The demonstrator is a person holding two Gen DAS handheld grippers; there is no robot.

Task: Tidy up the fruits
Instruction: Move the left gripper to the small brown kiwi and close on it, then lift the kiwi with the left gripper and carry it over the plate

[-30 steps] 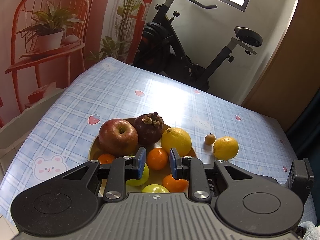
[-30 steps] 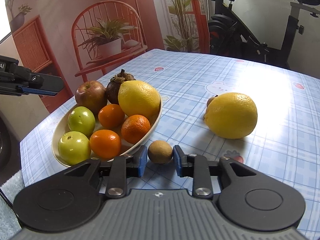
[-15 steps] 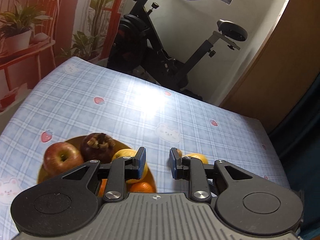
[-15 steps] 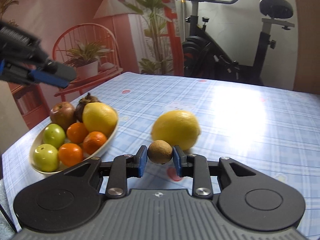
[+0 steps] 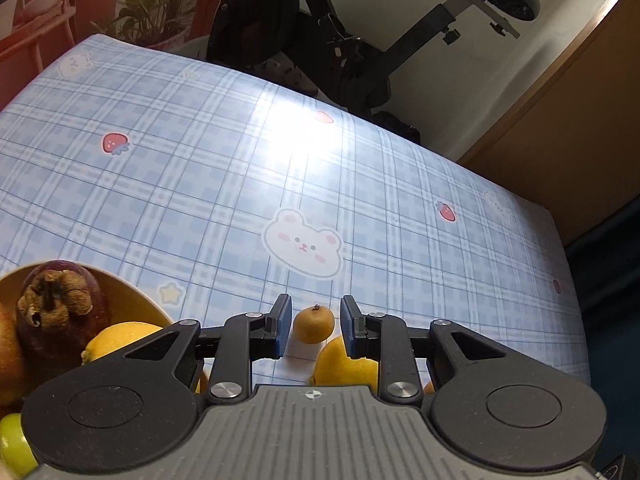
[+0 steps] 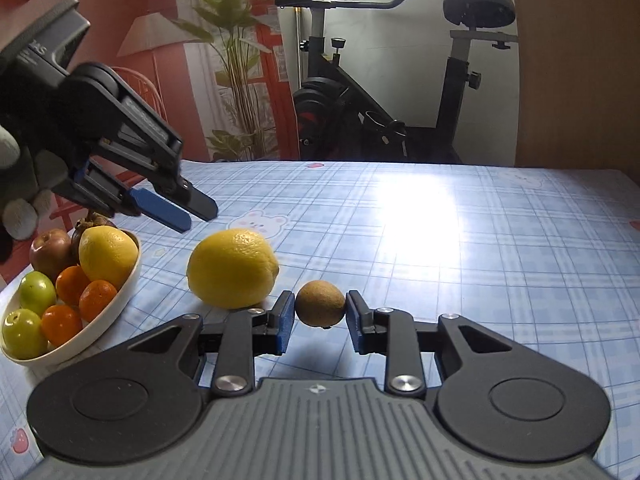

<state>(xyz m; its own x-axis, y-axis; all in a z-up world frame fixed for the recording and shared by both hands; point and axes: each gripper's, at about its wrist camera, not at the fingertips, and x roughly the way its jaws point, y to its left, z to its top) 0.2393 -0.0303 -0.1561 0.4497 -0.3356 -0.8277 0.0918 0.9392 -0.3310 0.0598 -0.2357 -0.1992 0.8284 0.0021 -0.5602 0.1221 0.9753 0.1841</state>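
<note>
Lemon (image 5: 346, 364) half hidden (L view) | L gripper (image 5: 312, 325) clenched empty | R gripper (image 6: 320, 315) grasping kiwi (image 6: 320, 308)

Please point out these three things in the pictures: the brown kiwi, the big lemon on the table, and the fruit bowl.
kiwi (image 6: 320, 309): right wrist view, middle of its skin, between the closed jaws.
lemon on the table (image 6: 233, 269): right wrist view, centre of its side.
fruit bowl (image 6: 120, 300): right wrist view, outer white wall.

Left gripper (image 5: 311, 326), jaws nearly closed and empty, is hovering over small round orange-yellow fruit (image 5: 314, 323) lying on blue-checked bench (image 5: 240, 184).
</note>
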